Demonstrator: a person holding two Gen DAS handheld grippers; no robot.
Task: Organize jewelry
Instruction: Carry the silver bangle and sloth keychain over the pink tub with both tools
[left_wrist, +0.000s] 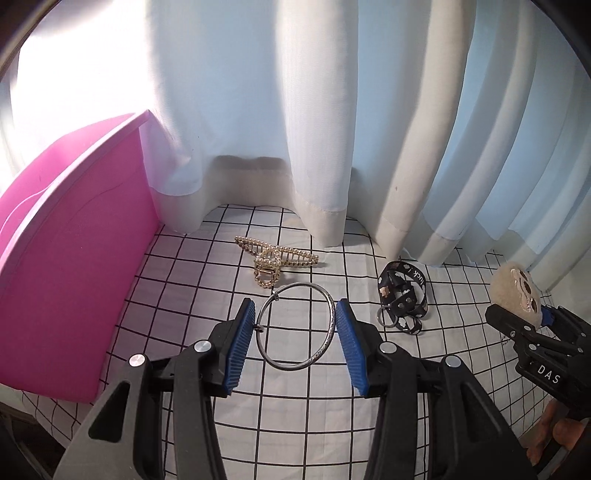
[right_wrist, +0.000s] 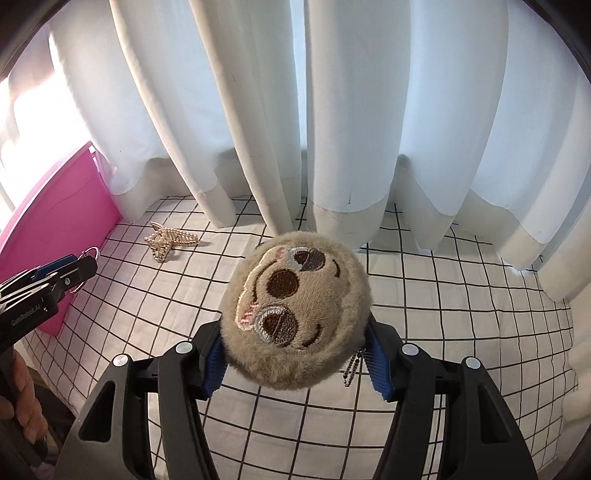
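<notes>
My left gripper (left_wrist: 295, 306) is shut on a thin silver bangle (left_wrist: 291, 368), whose sides rest against both blue pads (left_wrist: 240, 347) above the grid cloth. Past it, a gold pearl hair claw (left_wrist: 275, 258) lies on the cloth, and a black strap keychain (left_wrist: 402, 302) lies to its right. My right gripper (right_wrist: 295, 332) is shut on a round beige plush face charm (right_wrist: 299, 310), with a short ball chain (right_wrist: 352, 369) hanging at its right side. In the left wrist view the same plush charm (left_wrist: 517, 291) shows at the far right. The left gripper (right_wrist: 70, 273) appears at the left edge of the right wrist view.
A pink box (left_wrist: 74, 258) stands at the left on the white cloth with black grid lines (left_wrist: 184, 295). White curtains (left_wrist: 314, 110) hang close behind the items. The hair claw (right_wrist: 170, 240) lies near the pink box (right_wrist: 55, 229). A hand (right_wrist: 22, 402) grips the left handle.
</notes>
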